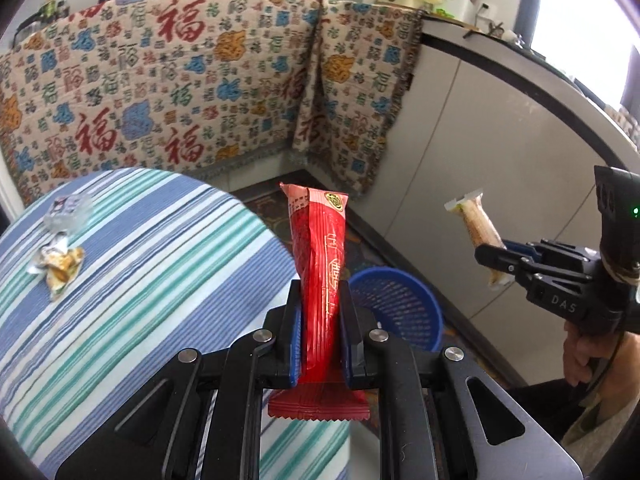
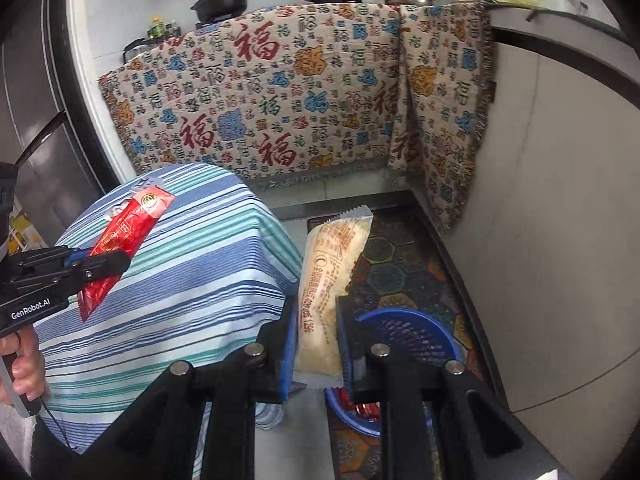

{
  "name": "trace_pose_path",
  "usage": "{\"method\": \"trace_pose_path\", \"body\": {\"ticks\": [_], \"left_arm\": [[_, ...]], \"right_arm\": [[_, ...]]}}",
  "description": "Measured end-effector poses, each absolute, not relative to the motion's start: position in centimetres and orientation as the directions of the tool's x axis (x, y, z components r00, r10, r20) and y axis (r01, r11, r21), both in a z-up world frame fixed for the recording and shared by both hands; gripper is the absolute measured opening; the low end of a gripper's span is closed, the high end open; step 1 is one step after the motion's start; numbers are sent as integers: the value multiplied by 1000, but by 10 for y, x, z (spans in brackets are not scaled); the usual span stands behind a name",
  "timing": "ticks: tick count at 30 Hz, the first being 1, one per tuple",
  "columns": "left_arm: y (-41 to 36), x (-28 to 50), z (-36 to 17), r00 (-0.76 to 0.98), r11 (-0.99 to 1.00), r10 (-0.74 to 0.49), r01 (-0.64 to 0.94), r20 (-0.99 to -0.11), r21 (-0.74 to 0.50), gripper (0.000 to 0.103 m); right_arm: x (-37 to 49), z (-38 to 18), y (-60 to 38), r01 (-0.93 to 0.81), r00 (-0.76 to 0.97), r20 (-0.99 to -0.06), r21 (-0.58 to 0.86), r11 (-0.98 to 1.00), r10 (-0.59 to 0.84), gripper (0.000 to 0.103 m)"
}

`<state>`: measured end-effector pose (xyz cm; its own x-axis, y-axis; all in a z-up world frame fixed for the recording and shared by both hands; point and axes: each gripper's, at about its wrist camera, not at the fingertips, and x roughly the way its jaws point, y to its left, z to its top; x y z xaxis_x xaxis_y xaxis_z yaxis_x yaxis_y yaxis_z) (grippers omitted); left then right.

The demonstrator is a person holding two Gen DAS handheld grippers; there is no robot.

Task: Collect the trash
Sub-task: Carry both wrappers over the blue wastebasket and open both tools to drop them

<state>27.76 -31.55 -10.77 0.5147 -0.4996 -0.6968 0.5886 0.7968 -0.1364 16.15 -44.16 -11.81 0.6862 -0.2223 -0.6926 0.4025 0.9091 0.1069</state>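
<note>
While both tongs angle downward past the striped bench (image 1: 132, 280) edge, left tongs (image 1: 320, 312) clench a red wrapper (image 1: 320, 248), right tongs (image 2: 318, 320) clench a pale wrapper (image 2: 324, 280), blue basket (image 1: 400, 304) just beyond.

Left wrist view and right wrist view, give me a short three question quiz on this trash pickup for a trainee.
1. True or false: the left tongs are shut on a red wrapper.
2. What do the right tongs hold? A) a spoon B) a beige wrapper C) nothing
3. What colour is the basket on the floor?

Key:
1. True.
2. B.
3. Blue. Crumpled wrappers are on the striped tablecloth.
</note>
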Motion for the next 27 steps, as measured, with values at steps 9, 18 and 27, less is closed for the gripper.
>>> {"method": "trace_pose_path", "body": {"ticks": [9,18,27], "left_arm": [[-403,274,-131,425,747,-526,646,-737,-161,14],[-445,275,-144,375,724,-535,665,-757,-183,14],[-462,287,-154,347,716,-541,668,-766,-202,14]], "right_arm": [[131,-145,-500,500,623,-738,119,858,-261,19],[124,-158,-522,515,609,-755,142,845,-244,19],[126,-159,-539,521,616,-745,141,842,-256,19]]}}
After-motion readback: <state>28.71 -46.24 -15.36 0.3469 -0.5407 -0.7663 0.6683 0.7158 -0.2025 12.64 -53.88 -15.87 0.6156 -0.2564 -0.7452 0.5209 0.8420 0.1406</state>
